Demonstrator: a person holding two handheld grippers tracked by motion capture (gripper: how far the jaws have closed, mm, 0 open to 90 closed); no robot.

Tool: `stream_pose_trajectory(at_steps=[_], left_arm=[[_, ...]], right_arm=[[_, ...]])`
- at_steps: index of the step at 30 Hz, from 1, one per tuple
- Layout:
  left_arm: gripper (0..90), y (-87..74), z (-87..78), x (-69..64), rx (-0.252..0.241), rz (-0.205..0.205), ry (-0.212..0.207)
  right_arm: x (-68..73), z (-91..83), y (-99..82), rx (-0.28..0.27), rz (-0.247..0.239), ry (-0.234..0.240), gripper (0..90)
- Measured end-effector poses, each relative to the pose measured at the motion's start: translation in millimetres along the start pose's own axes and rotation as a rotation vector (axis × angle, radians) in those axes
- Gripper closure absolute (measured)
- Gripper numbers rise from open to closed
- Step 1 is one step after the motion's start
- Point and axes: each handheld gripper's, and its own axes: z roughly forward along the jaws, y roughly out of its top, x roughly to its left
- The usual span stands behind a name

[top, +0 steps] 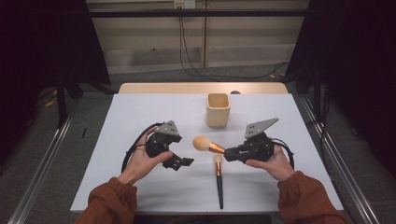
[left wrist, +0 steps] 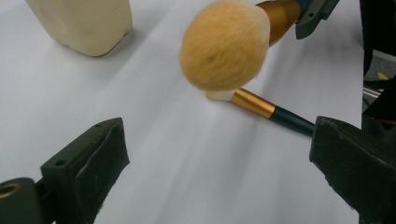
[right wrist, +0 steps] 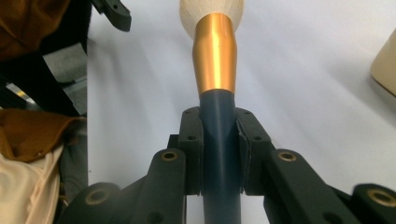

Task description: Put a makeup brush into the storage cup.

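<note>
The large powder brush (top: 208, 145) is clamped by its dark blue handle between the pads of the right tongs (top: 228, 153), as is seen in the right gripper view, where the handle (right wrist: 218, 140) is pressed from both sides and the gold ferrule runs up to the pale bristle head at twelve o'clock. In the high view the brush is held roughly level above the table (top: 140, 112), its fluffy head pointed toward nine o'clock and lifted clear of the white surface. The left tongs (top: 180, 162) are held wide open with nothing between them; in the left gripper view the brush head (left wrist: 224, 44) is seen ahead of the spread jaws, at about one o'clock. A second, slimmer brush (top: 218, 179) is laid flat on the table just below the held one, its handle directed toward six o'clock. A cream square cup (top: 218, 109) is stood upright at twelve o'clock from both brushes, well apart from the tongs.
</note>
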Motion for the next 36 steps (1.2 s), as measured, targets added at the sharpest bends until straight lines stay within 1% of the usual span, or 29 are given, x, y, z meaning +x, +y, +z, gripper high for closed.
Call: stream_pose_trajectory(at_steps=[3,5,6,7,8,10,12,16,18,21,23,24,26,27,29,31,36], left_arm=[[4.5,-2.8,-1.9,0.2,-0.015,-0.013,0.01],[4.5,-4.2,-3.4,0.1,-0.03,-0.013,-0.004],[4.5,-4.5,-4.0,0.4,-0.028,-0.01,-0.004],[4.5,-4.9,-4.5,0.6,-0.033,-0.011,0.005],[4.4,-5.6,-4.6,0.7,-0.043,-0.02,0.012],[4.4,-6.7,-5.0,1.5,-0.048,-0.024,0.021],[4.4,-7.6,-5.0,1.3,-0.051,-0.029,0.022],[4.4,-8.7,-4.3,0.4,-0.053,-0.023,0.03],[4.4,-9.2,-4.0,-1.0,-0.06,-0.023,0.037],[4.4,-9.8,-2.9,-1.8,-0.054,-0.016,0.032],[4.4,-10.3,-1.8,-2.7,-0.056,-0.013,0.036],[4.4,-10.3,-1.6,-2.9,-0.058,-0.014,0.04],[4.4,-10.5,-1.2,-4.2,-0.064,-0.006,0.072],[4.4,-10.6,-1.2,-4.6,-0.066,-0.004,0.077],[4.4,-10.9,-0.8,-4.7,-0.069,-0.006,0.071],[4.4,-11.4,-0.1,-5.4,-0.079,-0.005,0.076],[5.0,-12.5,1.0,-7.4,-0.11,-0.01,0.078]], right_arm=[[-0.3,-0.4,-3.4,-0.044,0.016,0.0,75.2],[-0.9,-0.8,-5.2,-0.066,0.02,0.003,75.2],[-0.6,-1.0,-6.7,-0.095,0.022,0.004,75.2],[-0.4,-1.2,-7.4,-0.107,0.023,0.002,75.2],[-0.4,-0.9,-8.5,-0.121,0.023,0.009,75.2],[0.1,-0.4,-10.3,-0.141,0.022,0.002,75.1],[0.3,0.3,-11.7,-0.161,0.024,0.001,75.2],[0.1,0.5,-12.8,-0.195,0.029,-0.002,75.2],[0.6,0.7,-13.4,-0.218,0.026,-0.005,75.2],[1.5,0.6,-14.3,-0.247,0.02,-0.004,75.1],[1.9,-0.2,-14.6,-0.269,0.021,-0.006,75.2],[1.7,-0.7,-14.7,-0.28,0.021,-0.003,75.2],[2.4,-1.7,-14.9,-0.307,0.022,-0.011,75.2],[2.5,-2.3,-15.0,-0.317,0.018,-0.008,75.2],[3.2,-2.7,-14.9,-0.331,0.008,-0.014,75.2],[3.8,-2.9,-15.2,-0.35,-0.002,-0.014,75.2],[5.1,-1.9,-16.8,-0.414,-0.021,-0.013,75.2]])
